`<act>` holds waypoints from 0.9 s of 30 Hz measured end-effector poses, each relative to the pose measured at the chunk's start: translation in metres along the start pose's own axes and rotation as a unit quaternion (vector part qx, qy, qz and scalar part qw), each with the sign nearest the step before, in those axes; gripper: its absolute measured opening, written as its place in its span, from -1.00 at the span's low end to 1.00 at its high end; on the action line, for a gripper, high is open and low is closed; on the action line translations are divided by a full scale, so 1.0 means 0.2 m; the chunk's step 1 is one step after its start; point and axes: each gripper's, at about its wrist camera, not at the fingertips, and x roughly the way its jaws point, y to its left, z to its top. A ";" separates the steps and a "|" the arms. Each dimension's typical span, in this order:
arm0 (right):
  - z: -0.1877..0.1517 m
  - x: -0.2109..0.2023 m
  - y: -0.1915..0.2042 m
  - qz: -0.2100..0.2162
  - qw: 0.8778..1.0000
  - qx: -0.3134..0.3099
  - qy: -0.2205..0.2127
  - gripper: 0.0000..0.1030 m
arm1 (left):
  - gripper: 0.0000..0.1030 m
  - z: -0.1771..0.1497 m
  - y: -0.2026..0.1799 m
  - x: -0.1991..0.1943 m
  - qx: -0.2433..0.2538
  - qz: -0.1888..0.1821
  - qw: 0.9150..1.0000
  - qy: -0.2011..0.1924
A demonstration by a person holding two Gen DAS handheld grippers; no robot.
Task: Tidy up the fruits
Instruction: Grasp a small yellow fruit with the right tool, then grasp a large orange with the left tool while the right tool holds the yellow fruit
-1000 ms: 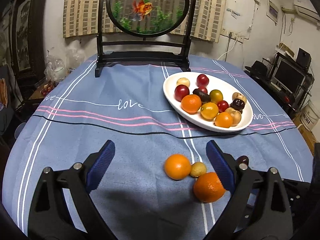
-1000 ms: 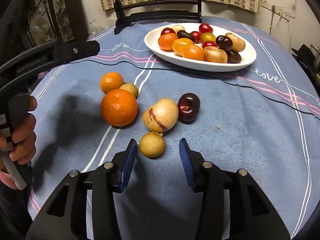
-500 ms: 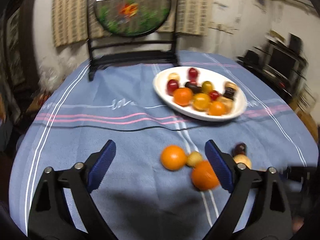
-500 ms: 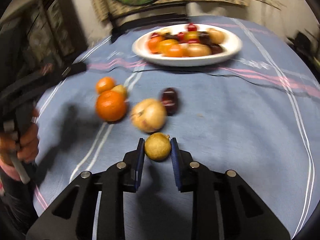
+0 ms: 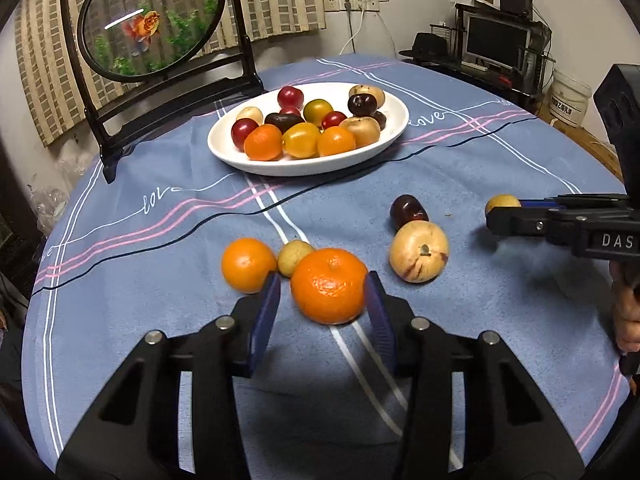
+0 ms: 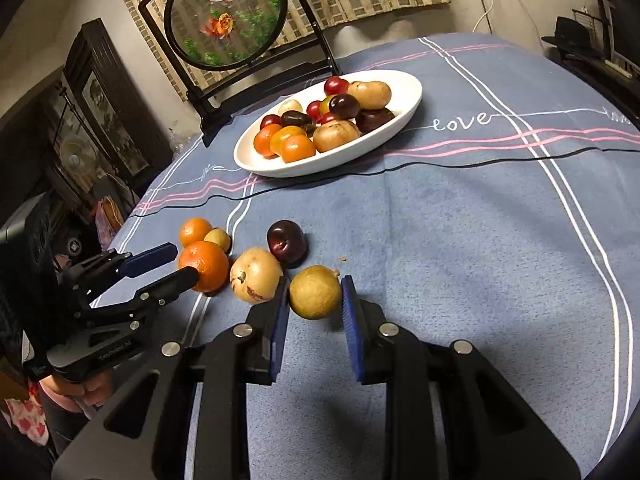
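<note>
Two grips: our right gripper (image 6: 315, 296) clenches a yellow-green fruit (image 6: 315, 291); left gripper (image 5: 323, 296) closing around a mandarin (image 5: 328, 285) on the blue-clothed bench (image 5: 168, 264), dim cluttered room.

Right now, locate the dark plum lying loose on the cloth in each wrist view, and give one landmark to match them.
Left wrist view: the dark plum lies right of centre, just behind the big pale fruit.
Right wrist view: the plum lies left of centre, just behind and right of that pale fruit.
Shared landmark: the white plate of fruit, beyond the plum in both.
</note>
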 end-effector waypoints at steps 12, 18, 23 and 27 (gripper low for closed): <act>0.00 0.00 -0.06 0.054 0.998 0.032 0.008 -0.49 | 0.07 0.00 0.01 0.09 -0.016 -0.021 0.999 0.033; -0.01 -0.01 -0.07 0.066 0.997 0.039 0.007 -0.49 | -0.07 0.00 0.01 0.13 -0.021 -0.039 0.998 0.043; -0.01 -0.01 -0.06 0.071 0.997 0.036 0.008 -0.49 | -0.04 0.00 0.00 0.15 -0.018 -0.036 0.998 0.046; -0.01 0.00 -0.07 0.074 0.997 0.037 0.011 -0.49 | -0.08 0.01 -0.01 0.16 -0.015 -0.029 0.998 0.048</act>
